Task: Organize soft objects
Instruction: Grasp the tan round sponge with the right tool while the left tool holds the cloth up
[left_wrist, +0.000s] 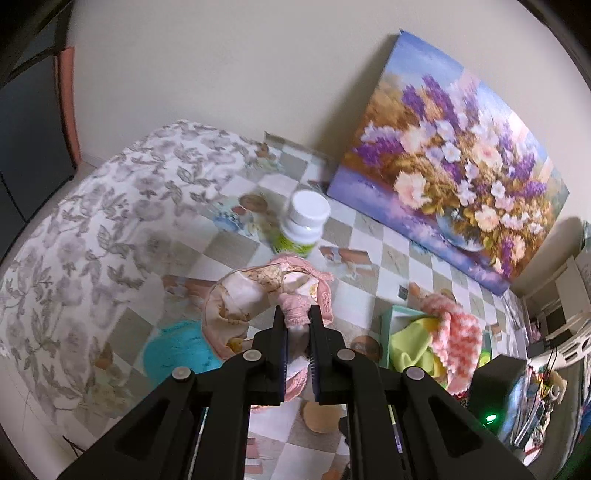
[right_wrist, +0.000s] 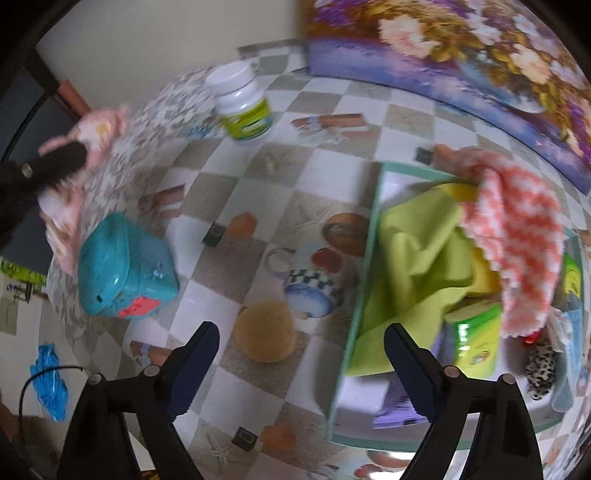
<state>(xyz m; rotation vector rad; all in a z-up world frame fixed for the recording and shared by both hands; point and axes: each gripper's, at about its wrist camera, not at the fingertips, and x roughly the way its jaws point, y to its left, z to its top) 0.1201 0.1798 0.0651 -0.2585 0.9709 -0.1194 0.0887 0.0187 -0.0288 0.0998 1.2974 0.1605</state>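
Right now the left gripper (left_wrist: 298, 317) is clamped on a bunch of pink frilly fabric, a small pink garment (left_wrist: 258, 295) with a pale printed lining that bulges out ahead and to the left of its fingertips, held up off the table (left_wrist: 369, 236). Beyond the garment, straight ahead of those fingers, stands a white-capped bottle (left_wrist: 303, 225) with a green label. Below and to the left of the gripper lies a teal case (left_wrist: 177, 350), partly hidden by the cloth. Off to its right sits a pale green box (left_wrist: 391, 332) stuffed with soft things: a lime-green cloth (left_wrist: 410, 350) and an orange-and-white knitted cloth (left_wrist: 458, 343) draped over its edge. A flower painting (left_wrist: 450, 166) leans on the wall behind.

Meanwhile the right gripper (right_wrist: 301, 347) is spread wide with nothing between its fingers. It hangs above the checked tablecloth, with a round tan sponge (right_wrist: 266, 332) just ahead between the fingertips and the box's near wall (right_wrist: 354, 332) by its right finger. Far to its left the other gripper shows, blurred, with the pink garment (right_wrist: 92, 133) in it.
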